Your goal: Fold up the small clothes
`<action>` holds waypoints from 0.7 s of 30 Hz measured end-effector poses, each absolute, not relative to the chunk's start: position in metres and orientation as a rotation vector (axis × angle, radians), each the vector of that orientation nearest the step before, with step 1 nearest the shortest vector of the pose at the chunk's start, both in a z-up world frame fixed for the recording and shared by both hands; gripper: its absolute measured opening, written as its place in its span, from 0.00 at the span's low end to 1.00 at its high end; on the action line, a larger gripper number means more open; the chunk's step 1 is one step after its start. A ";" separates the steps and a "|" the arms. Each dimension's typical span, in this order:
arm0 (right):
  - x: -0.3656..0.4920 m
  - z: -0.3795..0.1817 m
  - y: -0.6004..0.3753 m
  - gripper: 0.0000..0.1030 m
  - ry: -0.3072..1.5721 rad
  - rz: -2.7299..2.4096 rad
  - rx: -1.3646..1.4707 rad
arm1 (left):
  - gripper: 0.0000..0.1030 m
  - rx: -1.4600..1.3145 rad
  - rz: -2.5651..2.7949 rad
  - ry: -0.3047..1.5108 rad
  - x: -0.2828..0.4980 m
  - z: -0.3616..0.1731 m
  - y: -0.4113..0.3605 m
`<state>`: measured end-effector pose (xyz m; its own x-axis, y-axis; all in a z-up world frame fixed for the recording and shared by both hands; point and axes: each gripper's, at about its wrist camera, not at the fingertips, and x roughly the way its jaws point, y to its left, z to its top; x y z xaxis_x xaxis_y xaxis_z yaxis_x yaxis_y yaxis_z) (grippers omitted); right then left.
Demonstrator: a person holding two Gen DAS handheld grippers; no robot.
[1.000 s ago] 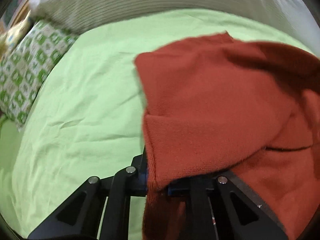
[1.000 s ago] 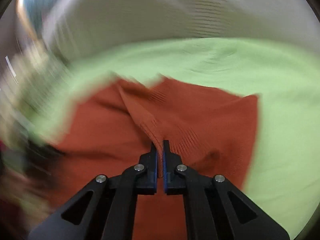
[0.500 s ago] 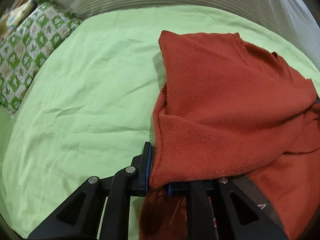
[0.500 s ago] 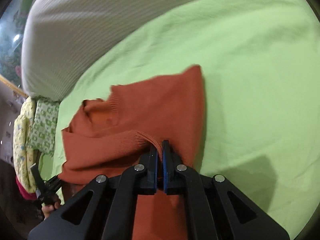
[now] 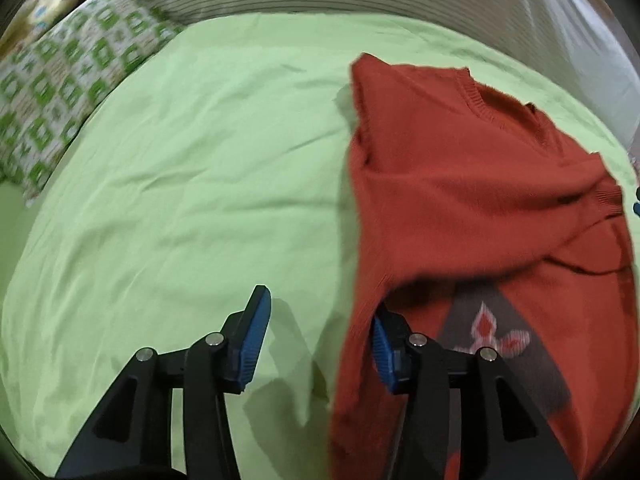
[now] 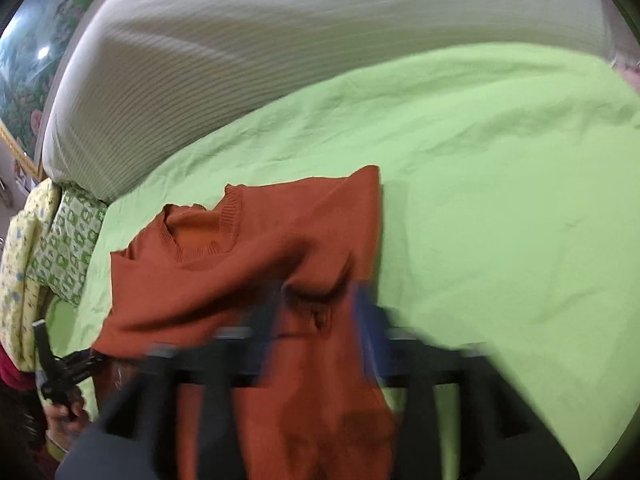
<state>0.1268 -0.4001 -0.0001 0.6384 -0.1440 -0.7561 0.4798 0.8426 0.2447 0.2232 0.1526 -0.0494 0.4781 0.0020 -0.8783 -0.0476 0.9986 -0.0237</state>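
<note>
1. A rust-red knitted sweater lies on the light green bed sheet, its top half folded down over its lower half, the ribbed neckline toward the striped grey-white bolster at the head of the bed.
2. A green-and-white patterned pillow rests at the bed's edge, well apart from the sweater; there are no containers in either view.
3. Left gripper: the jaws stand apart and have just been opening. One blue pad is clear over bare sheet, while the sweater's edge drapes against the other; nothing is pinched.
4. Right gripper: blurred in its own view, the jaws spread wide and have just been opening, with the sweater's fabric lying between them, released.
5. Compared with half a second ago, both grippers have let go of the knit they were pinching, and the folded layer now rests flat where it had been held up in a ridge.
6. In the right wrist view a person's hand holds the left gripper's handle at the lower left.
</note>
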 end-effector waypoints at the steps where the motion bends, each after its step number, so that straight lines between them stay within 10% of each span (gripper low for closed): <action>1: 0.121 0.004 -0.398 0.64 0.779 -0.378 0.440 | 0.49 -0.074 0.021 1.065 0.216 -0.043 0.159; 11: 0.149 -0.013 -0.356 0.60 0.788 -0.176 0.446 | 0.55 -0.121 -0.062 0.959 0.267 0.007 0.112; 21: 0.147 -0.040 -0.380 0.51 0.778 -0.375 0.525 | 0.54 -0.222 0.001 1.100 0.347 -0.058 0.118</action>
<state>0.1475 -0.3804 -0.0397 0.6575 -0.1267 -0.7427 0.5015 0.8092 0.3059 0.3474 0.1180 -0.0576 0.4555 -0.1094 -0.8835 -0.1108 0.9777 -0.1782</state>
